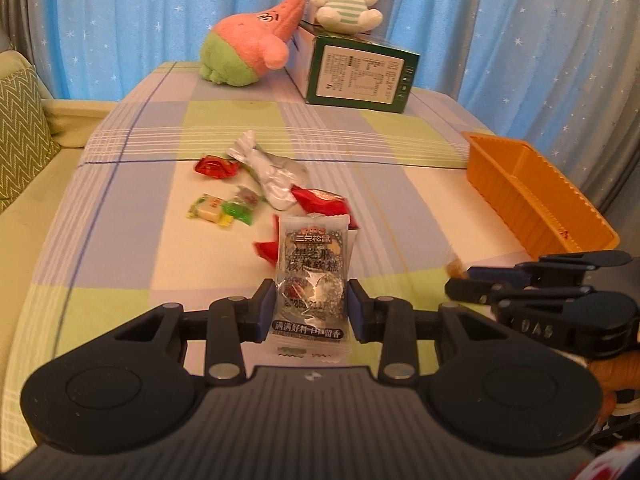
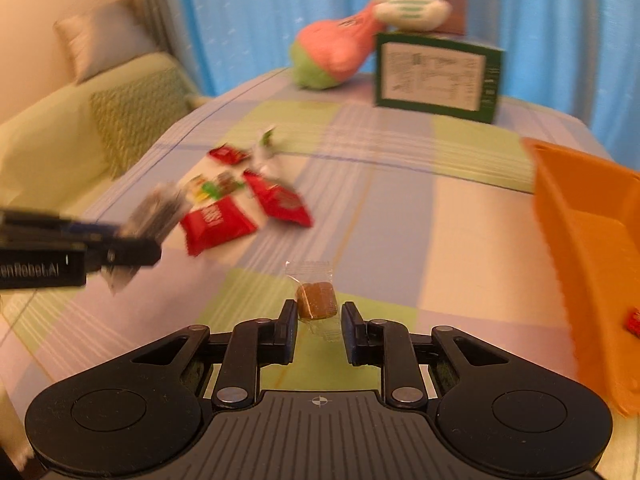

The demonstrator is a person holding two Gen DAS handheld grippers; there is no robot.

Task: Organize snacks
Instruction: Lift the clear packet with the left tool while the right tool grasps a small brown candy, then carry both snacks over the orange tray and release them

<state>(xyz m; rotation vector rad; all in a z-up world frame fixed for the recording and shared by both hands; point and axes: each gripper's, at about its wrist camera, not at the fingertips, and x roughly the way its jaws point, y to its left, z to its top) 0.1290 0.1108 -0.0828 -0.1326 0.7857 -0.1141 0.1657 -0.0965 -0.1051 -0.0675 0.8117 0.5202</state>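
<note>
Holding a grey sesame-cake packet (image 1: 311, 280) between its blue pads, the left hand-held gripper (image 1: 312, 308) carries it just above the checked counter (image 1: 400, 208); the packet's long axis runs along the fingers, its printed top pointing away towards the loose snack pile (image 1: 256, 188), its crimped tail towards the camera; the pads pinch only the lower half across the narrow width, so the free upper end could sag or the slick film slide out, most likely on a quick swing.

The right hand-held gripper (image 2: 318, 320) is closed narrow on a small brown candy in clear wrap (image 2: 316, 300); the candy sits at the very fingertips, slightly left of centre, its wrapper's long axis running fore and aft with a loose flap forward; so shallow a hold could let it pop free or twist.

The orange tray (image 2: 576, 216) lies to the right, one red sweet (image 2: 633, 322) already inside; its near wall rises close beside the right gripper, and, in my judgement, a low approach might clip it; both grippers converging on the tray could also collide.
</note>
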